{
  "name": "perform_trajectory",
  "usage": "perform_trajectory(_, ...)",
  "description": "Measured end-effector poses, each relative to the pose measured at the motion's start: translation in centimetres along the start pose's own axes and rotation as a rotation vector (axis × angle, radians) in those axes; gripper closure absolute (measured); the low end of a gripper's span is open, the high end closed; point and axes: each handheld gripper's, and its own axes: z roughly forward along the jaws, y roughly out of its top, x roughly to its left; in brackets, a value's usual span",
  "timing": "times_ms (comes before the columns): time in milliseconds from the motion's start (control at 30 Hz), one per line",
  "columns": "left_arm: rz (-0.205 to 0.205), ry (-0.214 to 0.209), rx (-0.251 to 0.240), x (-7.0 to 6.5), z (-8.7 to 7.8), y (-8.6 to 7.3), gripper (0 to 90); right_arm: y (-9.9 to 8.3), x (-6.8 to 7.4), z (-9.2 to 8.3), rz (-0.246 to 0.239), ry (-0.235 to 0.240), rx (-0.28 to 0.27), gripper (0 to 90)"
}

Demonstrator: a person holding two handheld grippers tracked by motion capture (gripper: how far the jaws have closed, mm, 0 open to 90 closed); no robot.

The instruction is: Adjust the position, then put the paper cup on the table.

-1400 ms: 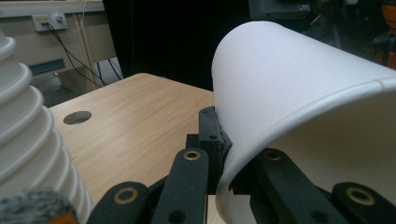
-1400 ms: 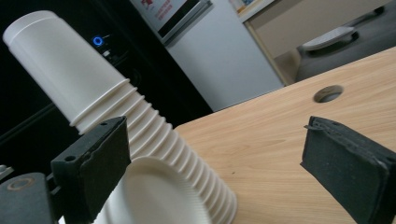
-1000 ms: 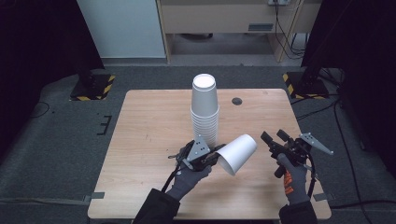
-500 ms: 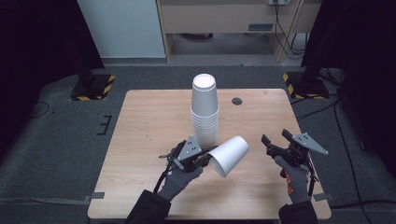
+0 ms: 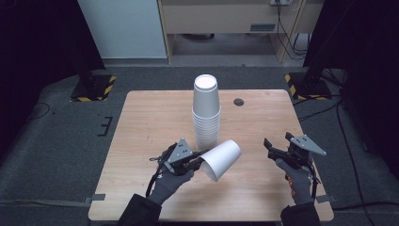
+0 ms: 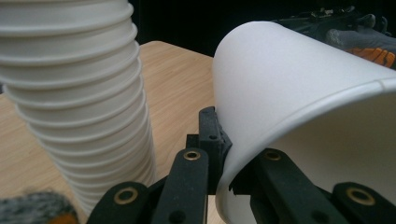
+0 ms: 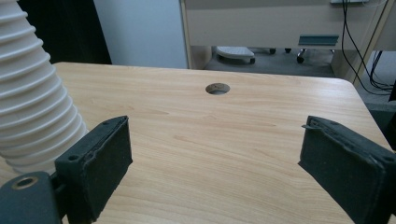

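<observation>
High view: the left gripper (image 5: pixel 196 161), held in a gloved hand near the front of the table, pinches the rim of a single white paper cup (image 5: pixel 222 159), one jaw inside the mouth and one outside. The cup lies tilted on its side above the wood, its open mouth toward the person and its base angled up and away, just in front of the foot of a tall stack of upturned white cups (image 5: pixel 206 112) that stands at mid-table. The left gripper view shows the cup wall (image 6: pixel 299 93) clamped between the black jaws, the ribbed stack (image 6: pixel 74 93) close beside it. Well apart to the right, the right gripper (image 5: pixel 272 148) hovers with its jaws spread wide and nothing between them. Beneath both lies a light wooden table (image 5: pixel 150 117) with a round cable hole (image 5: pixel 239 101) near its far edge. Grey carpet, black stands on yellow-and-black striped feet, a pale panel and a desk with hanging cables lie beyond.
</observation>
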Motion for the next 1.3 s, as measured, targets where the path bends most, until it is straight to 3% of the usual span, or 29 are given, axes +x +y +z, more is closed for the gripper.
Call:
perform_trajectory(233, -0.027, 0.01, 0.039, 1.2, -1.7, -1.0, 85.9, -0.2, 0.0, 0.1, -0.008, -0.003, 0.028, 8.9)
perform_trajectory(400, -0.039, 0.04, 0.069, 2.2, -3.3, -2.0, 85.8, -0.3, -0.2, 0.2, -0.004, -0.012, 0.043, 8.8)
perform_trajectory(867, -0.101, 0.186, 0.122, 4.9, -9.3, -4.0, 85.8, -1.0, -0.1, 0.6, -0.034, -0.013, 0.098, 8.5)
perform_trajectory(1300, -0.174, 0.313, 0.215, 7.5, -12.1, -4.7, 85.8, -1.4, 0.0, 1.0, -0.079, -0.024, 0.135, 8.3)
